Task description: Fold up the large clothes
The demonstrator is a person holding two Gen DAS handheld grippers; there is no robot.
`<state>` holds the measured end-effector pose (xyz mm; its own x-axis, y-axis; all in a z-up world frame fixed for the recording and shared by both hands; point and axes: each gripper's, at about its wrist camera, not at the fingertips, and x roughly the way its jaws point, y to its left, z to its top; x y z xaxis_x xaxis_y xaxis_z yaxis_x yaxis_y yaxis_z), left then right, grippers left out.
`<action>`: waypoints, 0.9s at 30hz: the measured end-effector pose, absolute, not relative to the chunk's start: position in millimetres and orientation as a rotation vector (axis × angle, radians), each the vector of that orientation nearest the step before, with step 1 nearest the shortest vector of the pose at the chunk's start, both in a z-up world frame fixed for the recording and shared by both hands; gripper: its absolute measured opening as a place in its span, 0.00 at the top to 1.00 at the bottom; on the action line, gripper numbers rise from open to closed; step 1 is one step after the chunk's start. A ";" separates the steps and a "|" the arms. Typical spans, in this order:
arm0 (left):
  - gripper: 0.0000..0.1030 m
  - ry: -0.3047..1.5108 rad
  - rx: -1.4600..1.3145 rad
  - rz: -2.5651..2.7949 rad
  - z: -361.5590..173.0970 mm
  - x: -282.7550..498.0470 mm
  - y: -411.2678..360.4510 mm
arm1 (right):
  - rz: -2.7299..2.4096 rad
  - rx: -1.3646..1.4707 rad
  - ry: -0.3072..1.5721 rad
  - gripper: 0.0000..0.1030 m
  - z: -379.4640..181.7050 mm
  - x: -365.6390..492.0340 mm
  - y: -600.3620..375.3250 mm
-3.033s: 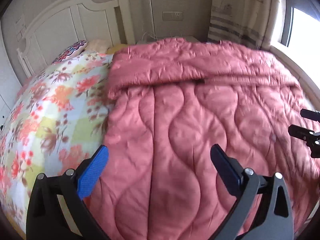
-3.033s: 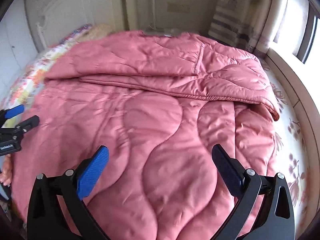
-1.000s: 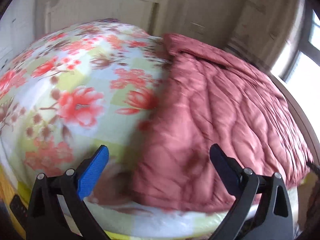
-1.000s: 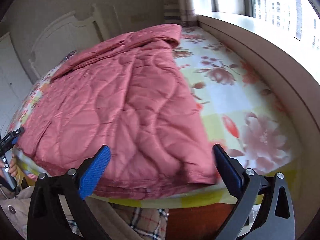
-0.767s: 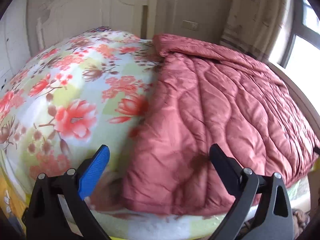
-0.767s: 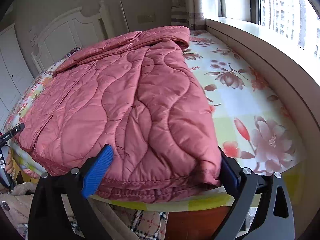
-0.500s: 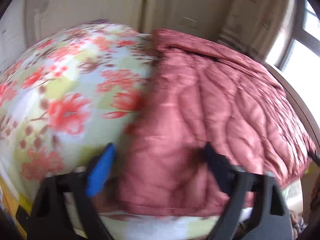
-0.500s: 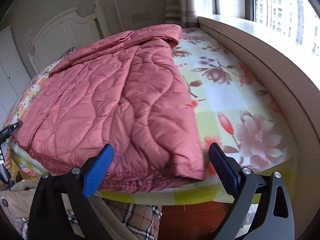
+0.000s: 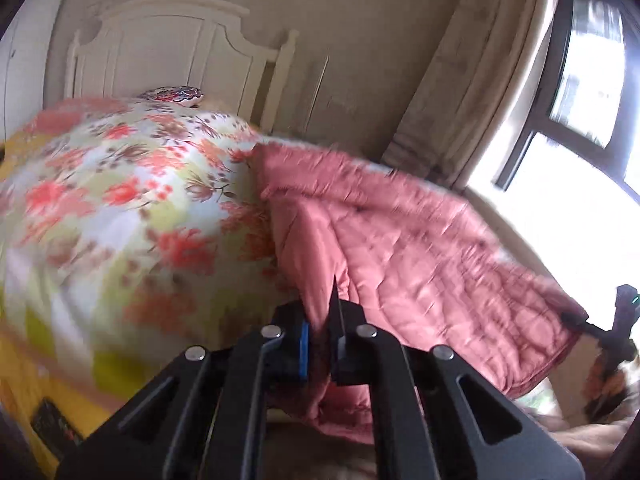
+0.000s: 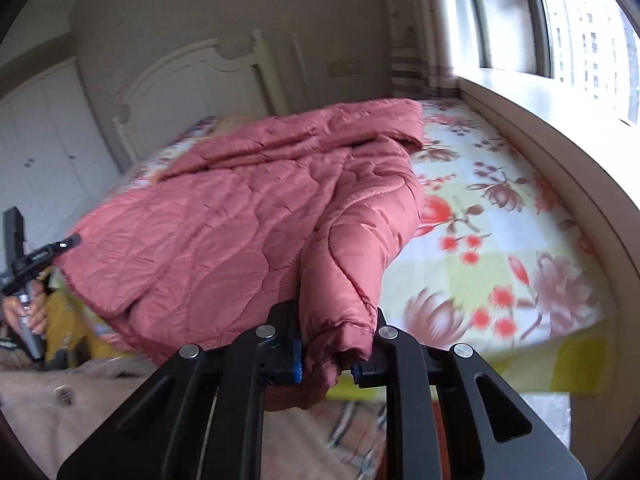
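A large pink quilted coat (image 9: 404,240) lies across the floral bed sheet (image 9: 120,216). My left gripper (image 9: 320,352) is shut on the coat's near left corner at the foot of the bed. My right gripper (image 10: 326,354) is shut on the coat's (image 10: 224,236) near right corner, which bunches between the jaws. Both corners are lifted off the floral sheet (image 10: 500,248). The right gripper shows at the far right of the left wrist view (image 9: 576,318), and the left gripper at the far left of the right wrist view (image 10: 66,244).
A white headboard (image 9: 168,56) and a patterned pillow (image 9: 172,94) stand at the bed's far end. A window sill (image 10: 560,120) and curtain (image 9: 460,80) run along the right side. White wardrobe doors (image 10: 44,148) are on the left. My clothes (image 10: 80,400) fill the bottom of the right wrist view.
Both grippers were open over the coat's near corners. They have closed on those corners and lifted them off the bed.
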<state>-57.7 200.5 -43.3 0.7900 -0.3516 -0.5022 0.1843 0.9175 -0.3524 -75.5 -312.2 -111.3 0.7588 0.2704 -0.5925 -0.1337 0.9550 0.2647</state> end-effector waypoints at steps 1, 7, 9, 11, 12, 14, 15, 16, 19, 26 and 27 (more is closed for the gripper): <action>0.94 0.567 -0.340 -0.317 -34.8 -76.9 210.6 | 0.272 0.253 0.659 0.81 -99.9 -95.2 -311.2; 0.94 0.374 -0.447 -0.416 22.1 -119.6 240.5 | 0.380 0.308 0.432 0.81 -19.5 -174.2 -305.1; 0.94 0.356 -0.461 -0.413 38.9 -98.0 243.6 | 0.384 0.305 0.375 0.81 3.3 -175.5 -303.0; 0.93 0.371 -0.488 -0.406 49.8 -66.8 248.0 | 0.363 0.287 0.360 0.81 21.7 -161.1 -300.7; 0.93 0.410 -0.519 -0.403 53.8 -31.0 248.1 | 0.347 0.281 0.368 0.81 31.1 -142.1 -300.1; 0.91 0.479 -0.552 -0.371 55.5 27.4 246.8 | 0.320 0.287 0.396 0.81 42.8 -101.9 -301.1; 0.90 0.518 -0.564 -0.343 53.0 57.5 244.2 | 0.298 0.288 0.419 0.81 46.8 -75.0 -301.4; 0.88 0.551 -0.568 -0.320 49.8 80.1 241.9 | 0.280 0.285 0.439 0.81 48.4 -53.2 -301.8; 0.81 0.684 -0.542 -0.184 22.7 169.4 231.7 | 0.213 0.340 0.560 0.80 38.0 42.6 -309.6; 0.31 0.789 -0.605 0.049 -43.7 240.8 262.5 | 0.050 0.577 0.773 0.13 -62.7 194.5 -351.8; 0.31 0.777 -0.597 0.040 -43.0 238.3 265.8 | 0.058 0.613 0.761 0.13 -70.8 195.8 -359.3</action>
<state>238.3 265.8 -43.0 0.7206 -0.1802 -0.6695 -0.2479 0.8349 -0.4915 195.8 -359.3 -70.8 0.7315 0.2646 -0.6284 0.1658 0.8250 0.5403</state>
